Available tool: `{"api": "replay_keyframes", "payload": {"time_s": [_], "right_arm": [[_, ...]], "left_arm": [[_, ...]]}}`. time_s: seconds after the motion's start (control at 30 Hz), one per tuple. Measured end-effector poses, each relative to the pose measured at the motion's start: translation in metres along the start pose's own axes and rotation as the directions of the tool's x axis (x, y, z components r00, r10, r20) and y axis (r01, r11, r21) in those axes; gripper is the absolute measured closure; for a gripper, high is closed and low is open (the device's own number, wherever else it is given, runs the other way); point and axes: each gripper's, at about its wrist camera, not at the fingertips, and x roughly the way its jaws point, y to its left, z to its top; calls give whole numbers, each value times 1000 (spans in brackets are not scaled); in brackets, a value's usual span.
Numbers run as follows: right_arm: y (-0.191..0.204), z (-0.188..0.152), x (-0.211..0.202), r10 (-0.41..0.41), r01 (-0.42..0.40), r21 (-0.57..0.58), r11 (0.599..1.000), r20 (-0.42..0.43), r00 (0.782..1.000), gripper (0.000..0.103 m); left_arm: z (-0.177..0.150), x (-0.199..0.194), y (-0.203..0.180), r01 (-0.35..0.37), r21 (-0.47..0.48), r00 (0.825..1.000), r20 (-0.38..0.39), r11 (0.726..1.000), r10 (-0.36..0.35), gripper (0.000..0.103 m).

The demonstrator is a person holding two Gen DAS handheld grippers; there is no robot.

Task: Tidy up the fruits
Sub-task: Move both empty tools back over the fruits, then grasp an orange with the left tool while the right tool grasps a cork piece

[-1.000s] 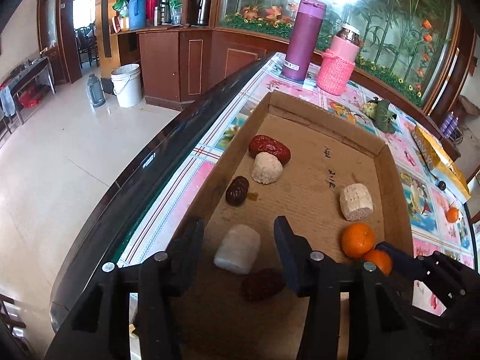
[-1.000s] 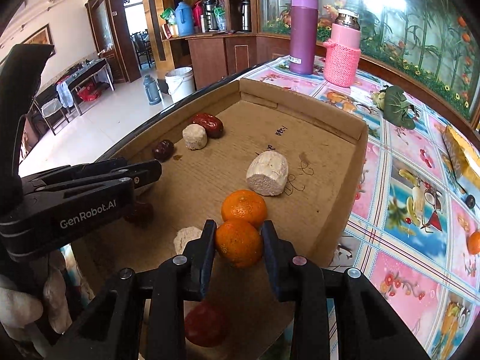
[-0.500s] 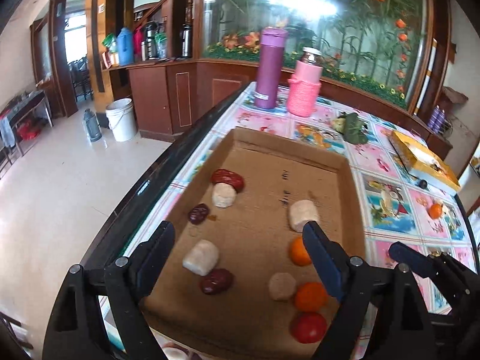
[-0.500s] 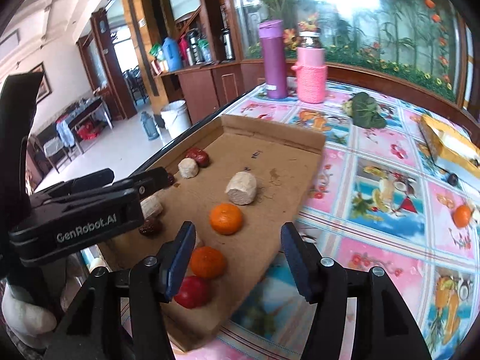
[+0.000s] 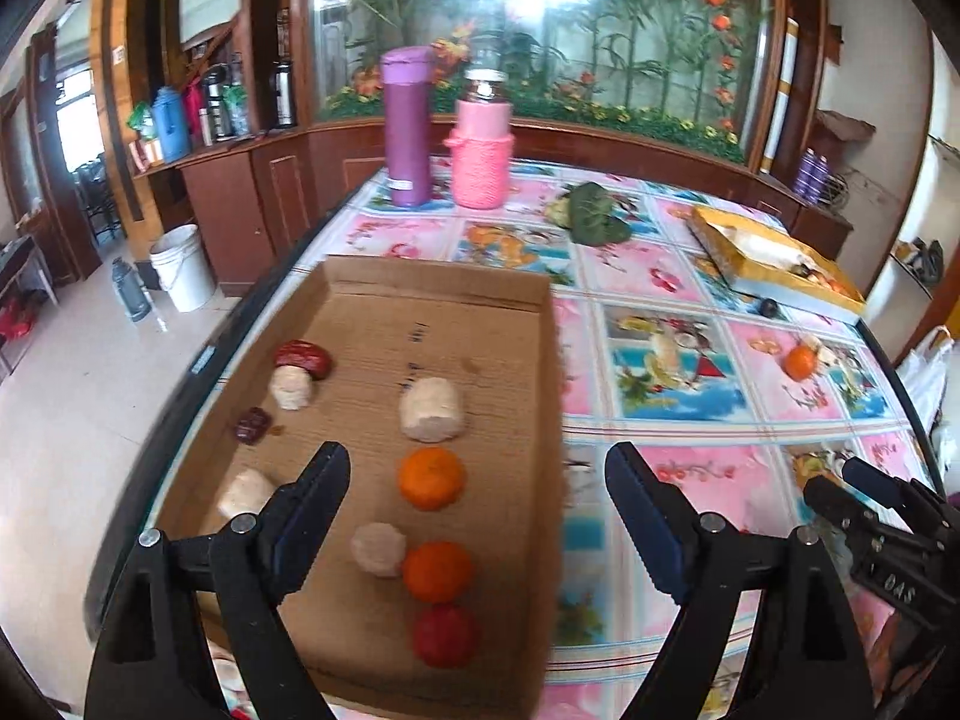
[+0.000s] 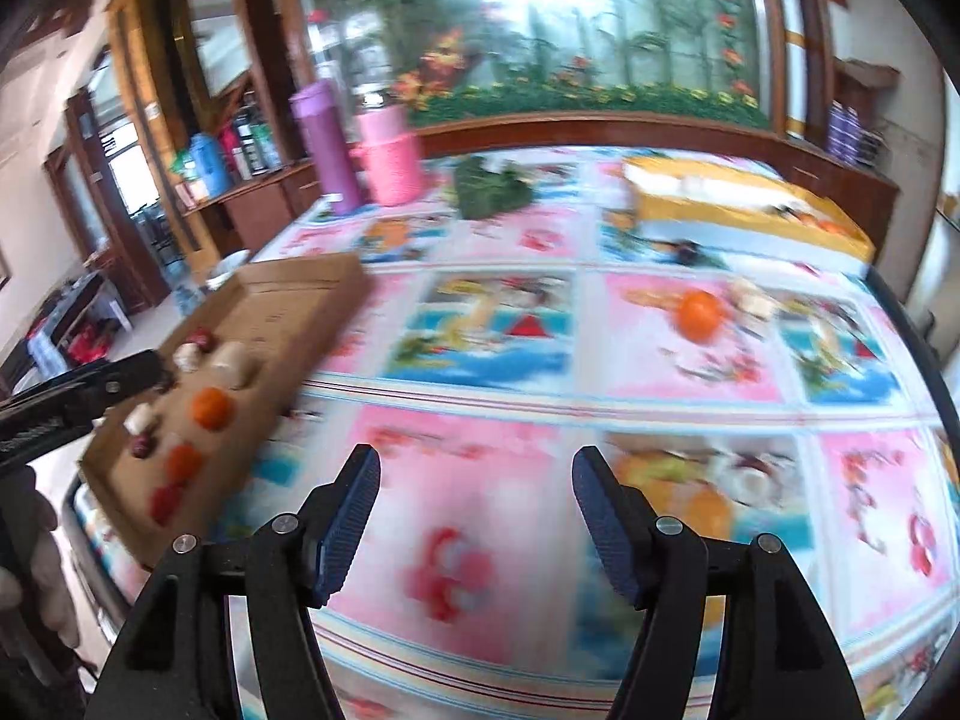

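Now both tilted downward, left gripper (image 5: 477,480) spread empty over cardboard tray (image 5: 543,396), right gripper (image 6: 475,483) just opening, empty

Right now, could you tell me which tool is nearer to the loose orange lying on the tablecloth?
Right. The right tool hangs open over the tablecloth, facing the orange ahead of it. The left tool is open above the cardboard tray, farther away.

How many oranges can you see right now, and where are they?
3: two round oranges in the cardboard tray, one orange loose on the floral tablecloth. The yellow box may hide more.
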Motion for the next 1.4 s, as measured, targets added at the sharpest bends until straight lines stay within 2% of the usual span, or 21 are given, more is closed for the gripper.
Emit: {"api": "replay_keyframes", "payload": {"time_s": [0.13, 0.23, 0.37, 0.5, 0.57, 0.63, 0.67, 0.83, 0.93, 1.0, 1.03, 1.2, 1.4], "right_arm": [[-55, -5, -5, -61, 64, 94, 994, -32, 998, 32], [-79, -2, -9, -93, 97, 114, 989, -37, 995, 32], [-102, 17, -9, -147, 149, 94, 984, -28, 989, 32], [-132, 42, 0, -186, 184, 134, 974, -1, 983, 32], [-148, 55, 11, -187, 184, 171, 968, -1, 982, 33], [-164, 67, 25, -180, 179, 219, 959, -13, 984, 46], [-170, 71, 32, -177, 177, 235, 956, -19, 984, 48], [-181, 81, 70, -181, 190, 251, 949, -59, 982, 48], [-181, 82, 82, -155, 166, 255, 952, -65, 986, 48], [-180, 84, 86, -142, 153, 247, 957, -64, 988, 52], [-180, 84, 87, -130, 141, 245, 959, -63, 990, 62], [-185, 82, 86, -72, 85, 255, 963, -61, 996, 64], [-210, 80, 67, -76, 80, 347, 935, -24, 997, 64]], "left_arm": [[-4, 11, -31, 69, 45, 997, -46, 997, -67, 17], [-7, 16, -55, 110, 87, 992, -70, 990, -104, 17], [-11, 20, -78, 147, 132, 986, -92, 980, -136, 17], [-14, 28, -89, 177, 144, 980, -119, 974, -160, 17], [-13, 34, -91, 185, 139, 976, -137, 973, -166, 17], [-12, 39, -93, 190, 129, 974, -152, 973, -170, 17], [-11, 41, -93, 191, 125, 973, -157, 974, -170, 17], [-1, 51, -105, 189, 139, 972, -165, 972, -166, 17], [8, 59, -120, 204, 155, 970, -165, 967, -179, 17], [15, 66, -133, 224, 168, 966, -167, 960, -196, 17], [19, 71, -141, 235, 177, 964, -171, 956, -205, 17], [32, 97, -185, 275, 223, 953, -192, 935, -234, 17], [48, 127, -239, 330, 277, 937, -207, 902, -280, 17]]}}
